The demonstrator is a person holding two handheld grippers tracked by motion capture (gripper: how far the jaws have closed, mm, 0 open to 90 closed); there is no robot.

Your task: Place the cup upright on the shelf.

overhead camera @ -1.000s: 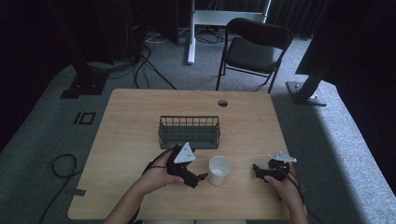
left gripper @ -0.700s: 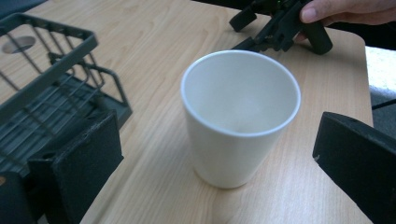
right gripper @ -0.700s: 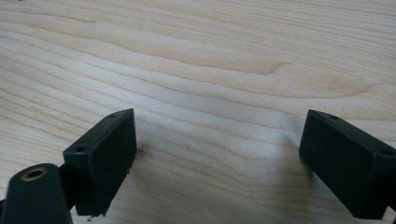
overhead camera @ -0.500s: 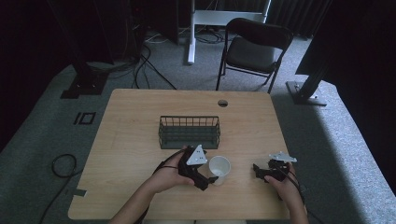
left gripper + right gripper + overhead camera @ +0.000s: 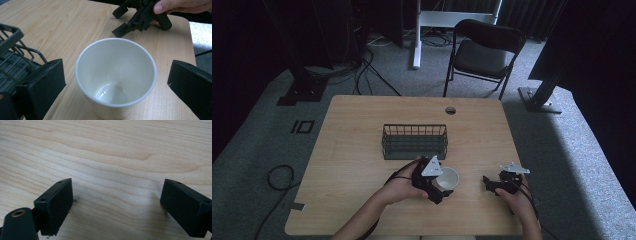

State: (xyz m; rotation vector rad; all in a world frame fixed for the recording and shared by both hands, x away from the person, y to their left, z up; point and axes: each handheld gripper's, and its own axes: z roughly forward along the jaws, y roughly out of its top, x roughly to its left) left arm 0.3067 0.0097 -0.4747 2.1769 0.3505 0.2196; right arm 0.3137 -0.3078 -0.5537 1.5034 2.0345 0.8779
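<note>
From above, the left gripper (image 5: 439,187) sat right against the white cup (image 5: 447,179), which stood just past its jaws and a bit in front of the wire basket (image 5: 414,141) on the table (image 5: 352,130). Compared with a second earlier, that gripper had slid over from beside the cup to hugging its near side, while the right gripper (image 5: 492,184) hadn't budged, parked well off to the cup's far side.

Left gripper view made it way clearer: the cup (image 5: 115,75) stood upright between the two spread jaws, gaps on both sides, so nothing was pinched yet. Cup was empty inside, which you couldn't tell from overhead. Basket (image 5: 15,57) sat just beside one jaw, and the right gripper (image 5: 120,21) lay beyond the cup with a hand on it.

Right gripper view had its jaws wide apart over bare table (image 5: 112,157), holding nothing.
</note>
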